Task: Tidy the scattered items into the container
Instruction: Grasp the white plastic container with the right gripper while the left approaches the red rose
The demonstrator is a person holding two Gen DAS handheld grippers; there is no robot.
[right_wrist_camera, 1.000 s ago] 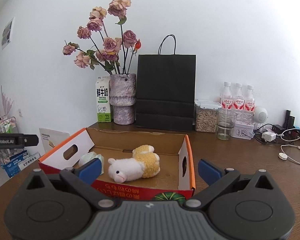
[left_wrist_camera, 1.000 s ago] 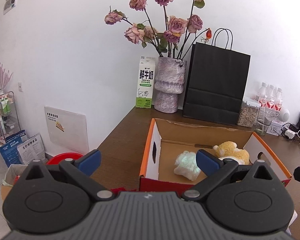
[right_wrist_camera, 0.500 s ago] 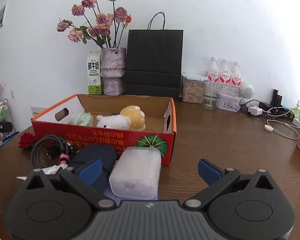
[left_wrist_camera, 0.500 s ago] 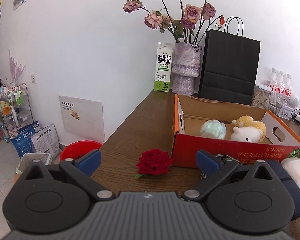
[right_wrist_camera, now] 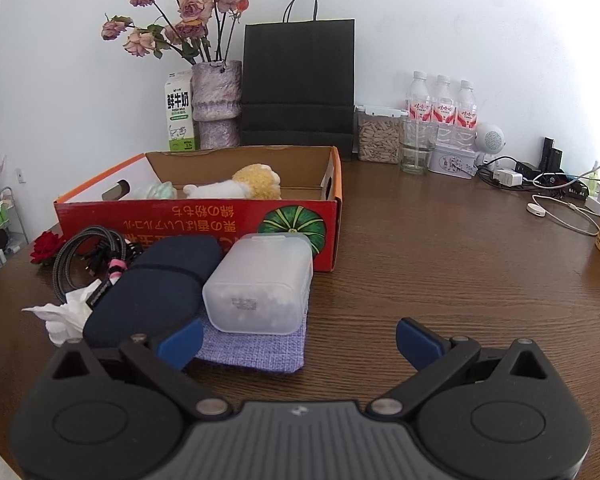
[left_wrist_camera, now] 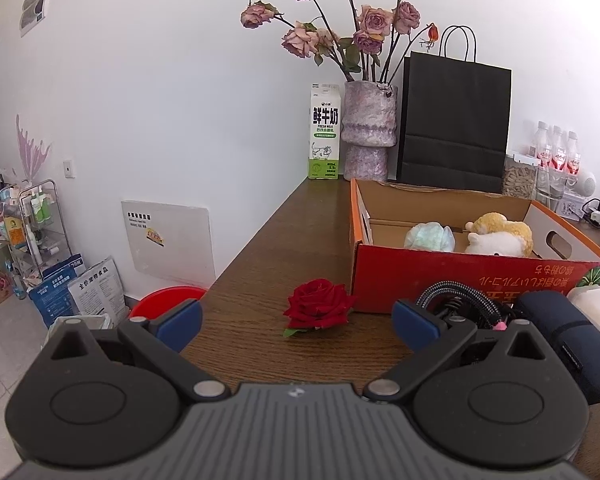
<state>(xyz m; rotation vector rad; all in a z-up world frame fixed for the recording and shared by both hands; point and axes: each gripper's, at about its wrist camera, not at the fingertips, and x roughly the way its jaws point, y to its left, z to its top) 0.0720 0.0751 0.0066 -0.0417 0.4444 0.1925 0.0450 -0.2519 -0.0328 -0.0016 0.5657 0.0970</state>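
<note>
Hand-held gripper — now lower, nearer rose

Your desk is dark, grained wood; the box printed cardboard; the case frosted translucent plastic; beneath it, a woven lilac cloth; the pouch matt navy fabric.

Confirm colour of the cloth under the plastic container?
Lavender-purple woven cloth; clearest in the right wrist view.
</note>
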